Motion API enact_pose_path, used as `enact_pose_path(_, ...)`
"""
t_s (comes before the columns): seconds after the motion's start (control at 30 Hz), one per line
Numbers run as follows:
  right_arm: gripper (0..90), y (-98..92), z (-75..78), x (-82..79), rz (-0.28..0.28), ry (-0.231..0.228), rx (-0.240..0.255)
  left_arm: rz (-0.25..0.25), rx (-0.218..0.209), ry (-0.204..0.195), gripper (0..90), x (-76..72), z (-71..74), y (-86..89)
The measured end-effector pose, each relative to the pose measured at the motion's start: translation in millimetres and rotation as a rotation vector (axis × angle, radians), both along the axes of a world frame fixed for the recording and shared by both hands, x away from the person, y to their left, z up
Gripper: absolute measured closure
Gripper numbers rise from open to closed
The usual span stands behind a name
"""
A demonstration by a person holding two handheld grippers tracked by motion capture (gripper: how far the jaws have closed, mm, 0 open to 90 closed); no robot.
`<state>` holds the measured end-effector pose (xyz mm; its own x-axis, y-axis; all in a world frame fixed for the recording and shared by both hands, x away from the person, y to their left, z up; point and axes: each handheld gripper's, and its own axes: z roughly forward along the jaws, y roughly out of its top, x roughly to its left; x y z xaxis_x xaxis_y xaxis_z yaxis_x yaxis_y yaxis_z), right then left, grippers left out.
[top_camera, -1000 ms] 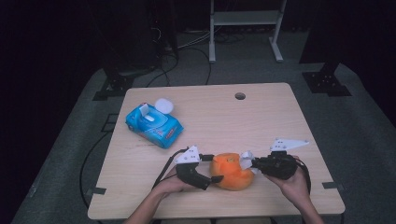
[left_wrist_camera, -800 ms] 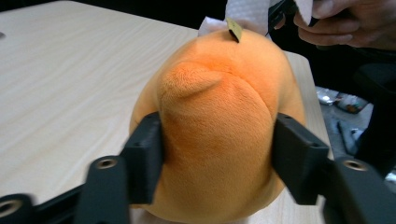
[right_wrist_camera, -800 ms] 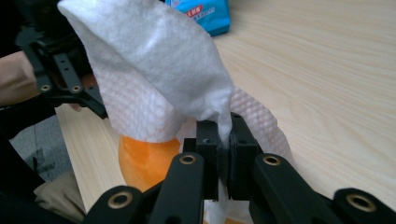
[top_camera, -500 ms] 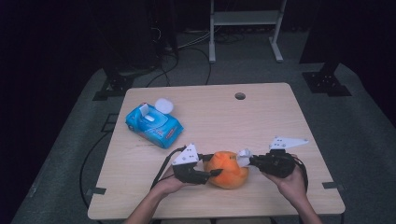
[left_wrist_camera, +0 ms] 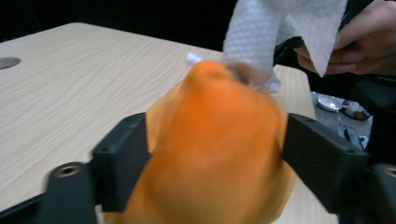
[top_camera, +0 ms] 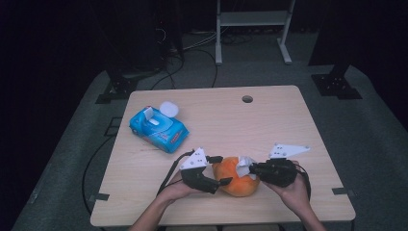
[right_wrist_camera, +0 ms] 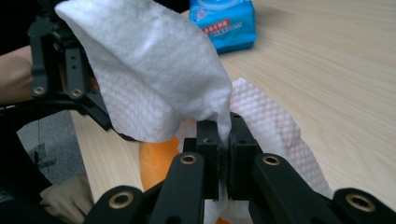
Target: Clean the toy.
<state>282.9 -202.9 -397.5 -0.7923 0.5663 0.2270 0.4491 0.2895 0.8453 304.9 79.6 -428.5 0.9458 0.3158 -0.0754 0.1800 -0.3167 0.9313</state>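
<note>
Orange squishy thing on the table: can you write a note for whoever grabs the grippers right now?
Left gripper: jaws just reopened, wide on either side of the orange toy; real grip unclear.
Right gripper: shut on a white wipe, draped against the toy's top.
Blue wipes pack: lid open, back left on the table.
Done: wipe pulled, toy steadied.
Left: probably wipe the toy, then drop the wipe.

The table (top_camera: 269, 125) is lit evenly from above, while the room around it is very dark. Shadows on it are soft. In the left gripper view the orange toy (left_wrist_camera: 215, 154) is blurred; the near jaws too.
</note>
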Motion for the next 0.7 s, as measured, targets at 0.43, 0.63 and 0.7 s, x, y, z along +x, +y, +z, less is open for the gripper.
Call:
enact_pose_path(0.43, 85.0, -24.5, -1.9, -0.5, -0.042, 0.021, -0.006, -0.088, -0.008, 0.021, 23.6, -4.3, -5.4, -3.1)
enact_pose_path(0.63, 85.0, -38.7, -6.5, -3.3, -0.061, 0.049, 0.009, -0.041, -0.014, 0.019, 15.7, 2.9, -5.6, -3.4)
enact_pose_path(0.7, 85.0, -40.3, -6.7, -3.7, -0.063, 0.048, 0.008, -0.034, -0.018, 0.042, 12.1, 7.4, -11.1, -2.4)
